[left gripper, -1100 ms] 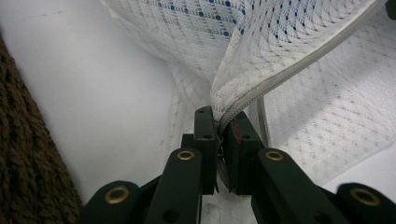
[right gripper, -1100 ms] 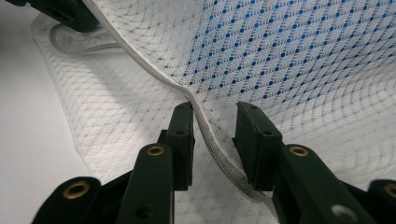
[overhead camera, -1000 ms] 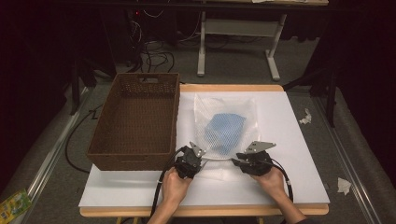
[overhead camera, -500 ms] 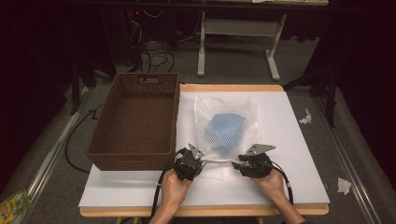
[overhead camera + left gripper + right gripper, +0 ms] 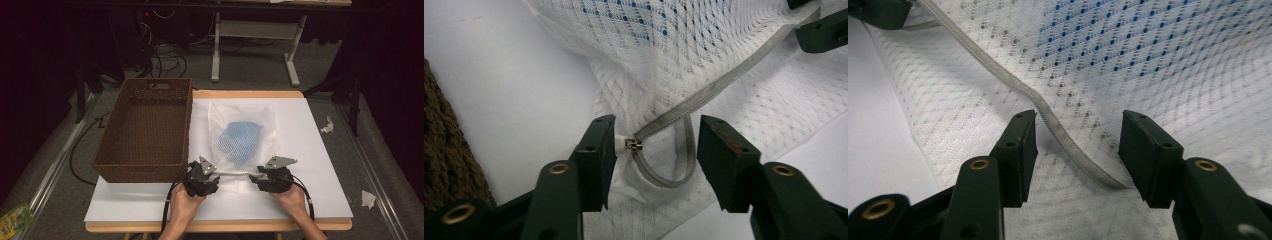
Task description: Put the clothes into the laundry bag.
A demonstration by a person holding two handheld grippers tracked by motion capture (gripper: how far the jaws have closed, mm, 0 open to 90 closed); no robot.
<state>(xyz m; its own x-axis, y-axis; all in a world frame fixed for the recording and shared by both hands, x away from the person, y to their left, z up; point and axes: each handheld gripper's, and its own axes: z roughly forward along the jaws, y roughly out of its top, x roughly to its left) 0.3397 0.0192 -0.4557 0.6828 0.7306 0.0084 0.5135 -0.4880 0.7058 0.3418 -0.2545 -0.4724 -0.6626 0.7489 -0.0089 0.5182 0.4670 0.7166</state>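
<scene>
A white mesh bag [image 5: 220, 120] with a blue cloth [image 5: 243, 139] inside lies flat on the white table [image 5: 310, 150]. Both grippers sit at its near edge, one at each end of the grey zipper [image 5: 724, 82]. My left gripper [image 5: 215, 175] [image 5: 656, 145] is open, its jaws having just been opening. A slack loop of zipper lies between them, and the metal slider [image 5: 634, 145] rests against the left pad. My right gripper [image 5: 256, 176] [image 5: 1078, 145] is open too, its jaws having just been opening. The zipper tape [image 5: 998, 70] runs loose between the pads.
A brown wicker basket [image 5: 145, 125], with nothing in it, stands on the table's left side, close beside the bag and my left gripper. Crumpled paper scraps [image 5: 327, 125] lie on the floor to the right. Cables and a desk frame are beyond the far edge.
Both hands stay at the bag's near edge and the bag lies where it was. No other difference is clear in the high view.
</scene>
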